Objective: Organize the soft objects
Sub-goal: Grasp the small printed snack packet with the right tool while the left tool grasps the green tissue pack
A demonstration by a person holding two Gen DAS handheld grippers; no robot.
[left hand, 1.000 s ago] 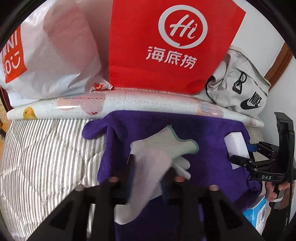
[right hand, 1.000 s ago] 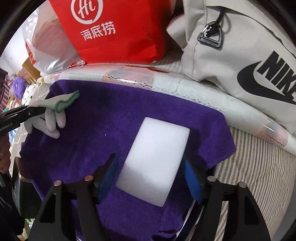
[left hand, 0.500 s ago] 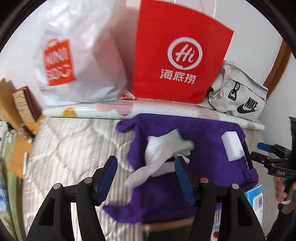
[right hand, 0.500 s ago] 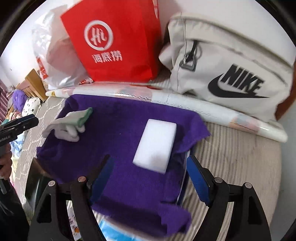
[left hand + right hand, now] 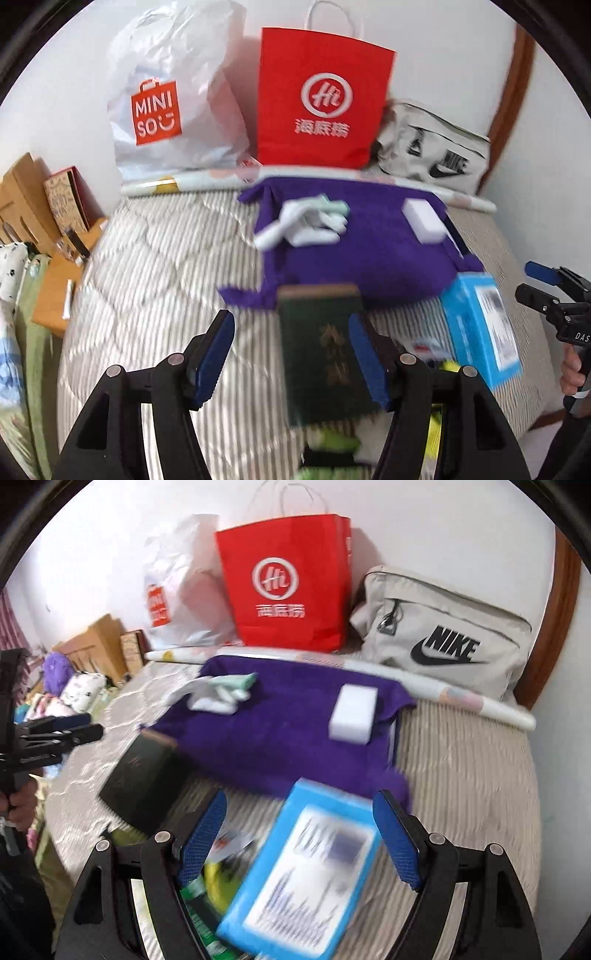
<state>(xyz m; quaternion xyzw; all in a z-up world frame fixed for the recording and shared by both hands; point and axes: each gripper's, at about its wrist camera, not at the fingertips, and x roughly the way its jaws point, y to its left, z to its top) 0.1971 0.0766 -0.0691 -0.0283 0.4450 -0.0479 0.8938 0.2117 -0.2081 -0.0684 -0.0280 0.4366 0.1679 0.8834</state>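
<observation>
- The white glove is lying on the purple towel, cuff pointing toward the red bag.
- The sponge is lying lengthwise toward the wall.
- The left gripper and right gripper are hanging spread, gripping nothing.

White bag reads MINISO (grey pouch: NIKE).

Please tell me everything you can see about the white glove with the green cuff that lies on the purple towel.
The white glove with the pale green cuff looks like thin, soft rubber or fabric. It lies limp and crumpled near the far left corner of the purple towel, fingers bunched, one part hanging over the towel's left edge onto the striped quilt. Only towel and quilt touch it; no gripper holds it.
</observation>
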